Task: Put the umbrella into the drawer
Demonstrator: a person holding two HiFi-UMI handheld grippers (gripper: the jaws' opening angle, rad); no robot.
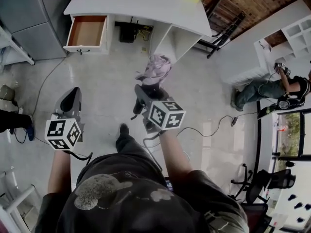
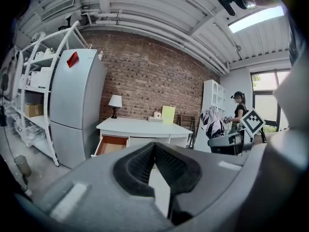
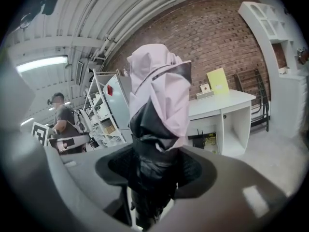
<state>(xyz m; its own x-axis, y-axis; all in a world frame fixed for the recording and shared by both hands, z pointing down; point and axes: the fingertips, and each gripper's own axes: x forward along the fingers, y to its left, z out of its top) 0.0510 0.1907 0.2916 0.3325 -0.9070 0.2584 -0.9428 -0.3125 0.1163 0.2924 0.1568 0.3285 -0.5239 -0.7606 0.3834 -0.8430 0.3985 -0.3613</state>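
A folded pink and black umbrella sticks out forward from my right gripper, above the floor in front of the white desk. In the right gripper view the jaws are shut on the umbrella's black lower part. The desk's drawer stands pulled open at its left end, its brown inside bare; it also shows in the left gripper view. My left gripper is held to the left, shut with nothing in it, its pads meeting at the tips.
A grey fridge stands left of the desk. Cables run over the floor. A person sits on the floor at the right by a white shelf unit. A dark chair stands at the lower right.
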